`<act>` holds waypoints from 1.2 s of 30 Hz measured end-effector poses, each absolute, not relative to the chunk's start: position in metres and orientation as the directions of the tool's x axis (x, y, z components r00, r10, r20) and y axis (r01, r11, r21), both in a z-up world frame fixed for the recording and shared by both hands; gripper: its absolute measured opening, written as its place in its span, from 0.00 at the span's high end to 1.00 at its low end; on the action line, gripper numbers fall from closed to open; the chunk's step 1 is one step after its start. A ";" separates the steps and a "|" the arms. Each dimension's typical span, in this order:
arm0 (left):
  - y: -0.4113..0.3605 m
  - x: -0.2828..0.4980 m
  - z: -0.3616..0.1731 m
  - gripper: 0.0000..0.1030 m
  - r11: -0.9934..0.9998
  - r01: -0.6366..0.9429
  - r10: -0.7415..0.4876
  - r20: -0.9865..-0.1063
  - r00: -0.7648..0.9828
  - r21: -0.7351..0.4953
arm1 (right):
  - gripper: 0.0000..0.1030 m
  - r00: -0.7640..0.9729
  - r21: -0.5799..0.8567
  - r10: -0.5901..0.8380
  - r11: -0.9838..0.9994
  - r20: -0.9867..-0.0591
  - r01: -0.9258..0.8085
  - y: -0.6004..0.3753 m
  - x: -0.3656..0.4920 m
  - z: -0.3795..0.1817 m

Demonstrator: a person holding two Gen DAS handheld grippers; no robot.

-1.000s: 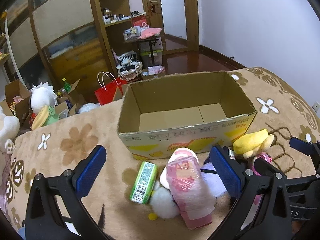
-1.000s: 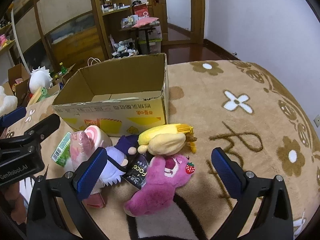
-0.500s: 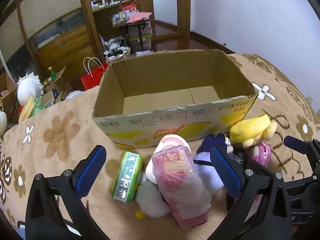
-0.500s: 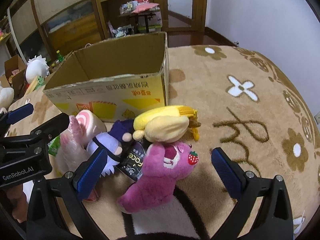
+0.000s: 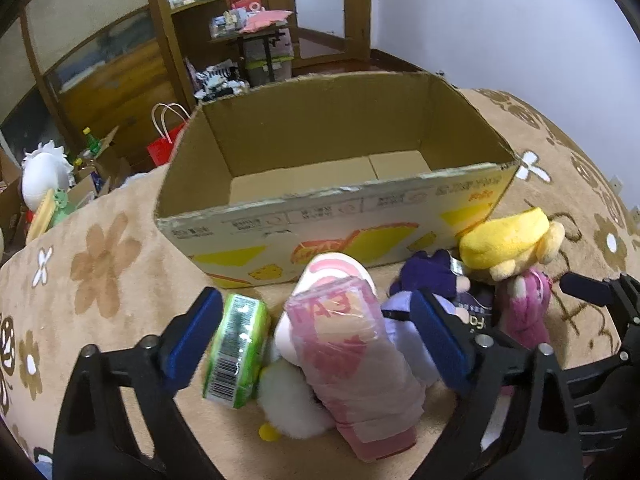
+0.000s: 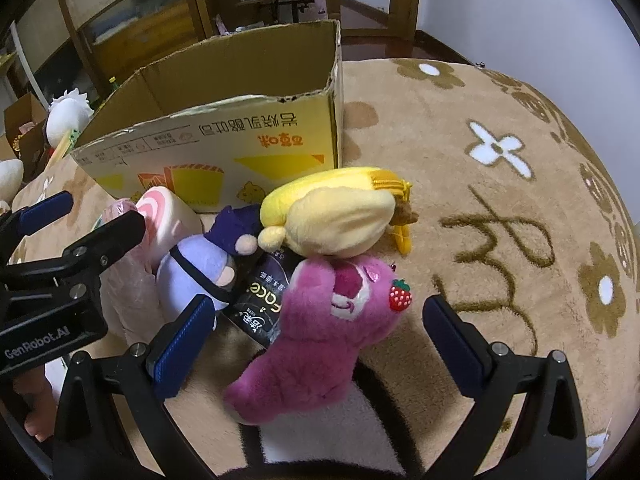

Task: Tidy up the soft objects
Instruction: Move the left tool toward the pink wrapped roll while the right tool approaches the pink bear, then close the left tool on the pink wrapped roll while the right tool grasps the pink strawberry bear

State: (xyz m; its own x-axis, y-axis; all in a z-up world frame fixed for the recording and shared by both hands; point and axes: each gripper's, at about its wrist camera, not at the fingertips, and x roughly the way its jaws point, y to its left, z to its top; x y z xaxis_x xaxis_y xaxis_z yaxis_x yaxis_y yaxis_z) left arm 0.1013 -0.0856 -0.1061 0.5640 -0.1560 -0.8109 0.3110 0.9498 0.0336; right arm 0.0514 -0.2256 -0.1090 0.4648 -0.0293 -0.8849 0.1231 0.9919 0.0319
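An open, empty cardboard box stands on the beige flower carpet; it also shows in the right wrist view. In front of it lie a pink wrapped pack, a green pack, a white fluffy toy, a purple plush, a yellow banana plush, a black packet and a magenta bear. My left gripper is open, its jaws on either side of the pink and green packs. My right gripper is open around the magenta bear.
Beyond the carpet's far edge are wooden cabinets, a red paper bag, cartons with a white plush, and a cluttered small table. A white wall runs along the right.
Both grippers have moved forward and down toward the pile. The left now frames the pink and green packs; the right now frames the magenta bear. Nothing has been taken hold of.
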 end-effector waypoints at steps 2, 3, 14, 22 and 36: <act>-0.088 0.101 -0.107 0.24 0.946 0.323 -0.168 -0.815 0.555 0.025 | 0.00 0.460 0.028 -0.032 0.992 -0.887 0.122 -0.226 0.052 -0.110; -0.089 0.101 -0.108 0.27 0.944 0.329 -0.173 -0.818 0.549 0.021 | 0.00 0.459 0.028 -0.031 0.992 -0.888 0.121 -0.226 0.052 -0.111; -0.071 0.113 -0.121 0.54 0.940 0.278 -0.304 -0.850 0.430 -0.196 | 0.10 0.425 0.095 0.034 0.988 -0.905 0.123 -0.229 0.054 -0.116; -0.079 0.110 -0.125 0.54 0.945 0.289 -0.275 -0.853 0.444 -0.154 | 0.29 0.413 0.100 0.033 0.985 -0.910 0.141 -0.233 0.053 -0.118; -0.084 0.099 -0.117 0.55 0.951 0.299 -0.231 -0.835 0.499 -0.084 | 0.43 0.382 0.184 0.086 0.956 -0.920 0.228 -0.259 0.056 -0.123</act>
